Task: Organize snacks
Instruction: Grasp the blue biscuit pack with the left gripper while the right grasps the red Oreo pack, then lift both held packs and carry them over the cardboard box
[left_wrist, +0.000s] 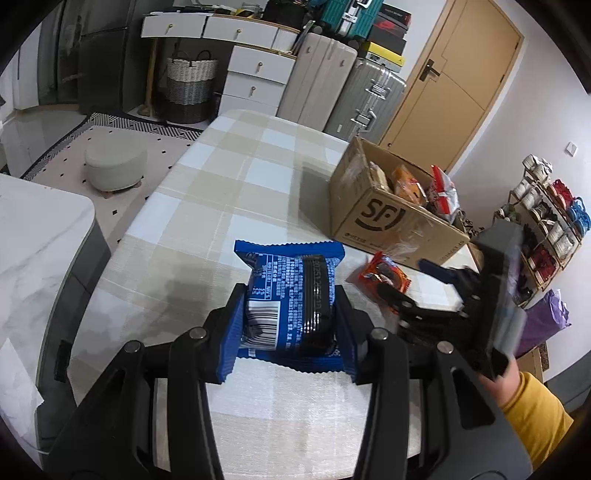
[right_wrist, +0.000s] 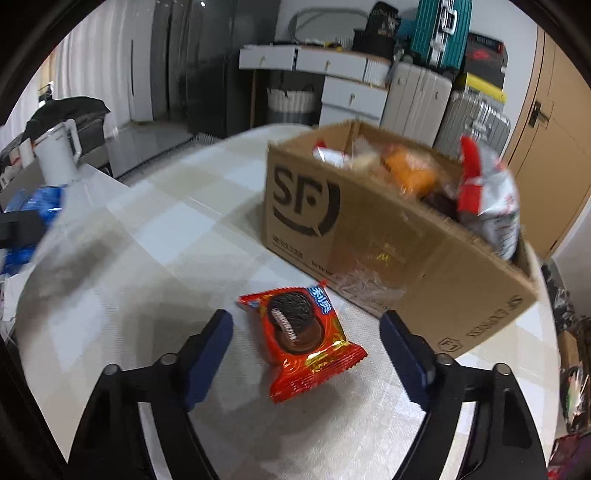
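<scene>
My left gripper (left_wrist: 290, 306) is shut on a blue cookie packet (left_wrist: 288, 291) and holds it just above the checked tablecloth (left_wrist: 229, 184). A red cookie packet (right_wrist: 303, 339) lies flat on the cloth between the fingers of my right gripper (right_wrist: 308, 345), which is open and not touching it. The red packet (left_wrist: 384, 275) also shows in the left wrist view, with the right gripper (left_wrist: 417, 277) over it. A cardboard SF box (right_wrist: 369, 236) holding several snacks stands just behind the red packet; it also shows in the left wrist view (left_wrist: 384, 218).
A white kettle (right_wrist: 59, 155) stands on a counter at the left. Suitcases (left_wrist: 343, 88), white drawers (left_wrist: 258, 74) and a woven basket (left_wrist: 190, 88) line the far wall. A round stool (left_wrist: 114, 166) sits on the floor. A shoe rack (left_wrist: 546, 214) stands at the right.
</scene>
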